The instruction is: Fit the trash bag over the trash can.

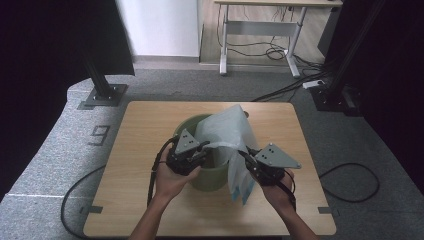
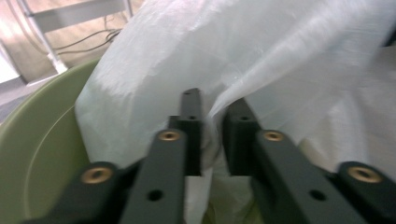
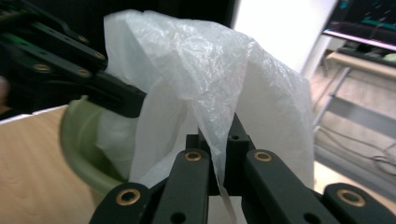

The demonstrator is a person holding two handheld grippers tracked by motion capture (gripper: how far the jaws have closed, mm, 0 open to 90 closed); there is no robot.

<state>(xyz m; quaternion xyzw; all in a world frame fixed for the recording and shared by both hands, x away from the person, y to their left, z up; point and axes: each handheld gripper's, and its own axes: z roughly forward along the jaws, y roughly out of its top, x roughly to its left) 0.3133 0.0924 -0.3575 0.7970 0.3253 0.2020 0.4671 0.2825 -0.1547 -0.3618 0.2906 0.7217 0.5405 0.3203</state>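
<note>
While draped over bin (image 1: 202, 175), bag (image 1: 227, 130) pinched between both jaws.

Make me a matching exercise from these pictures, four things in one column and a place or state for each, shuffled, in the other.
Things:
1. green bin
2. white plastic bag
3. left gripper
4. right gripper

Places or states:
A. pinches the bag's edge beside the bin, outside it
B. stands in the middle of the wooden table
C. grips a fold of bag at the bin's mouth
D. bunched up, held by both grippers

Pairs: 1-B, 2-D, 3-C, 4-A
</note>
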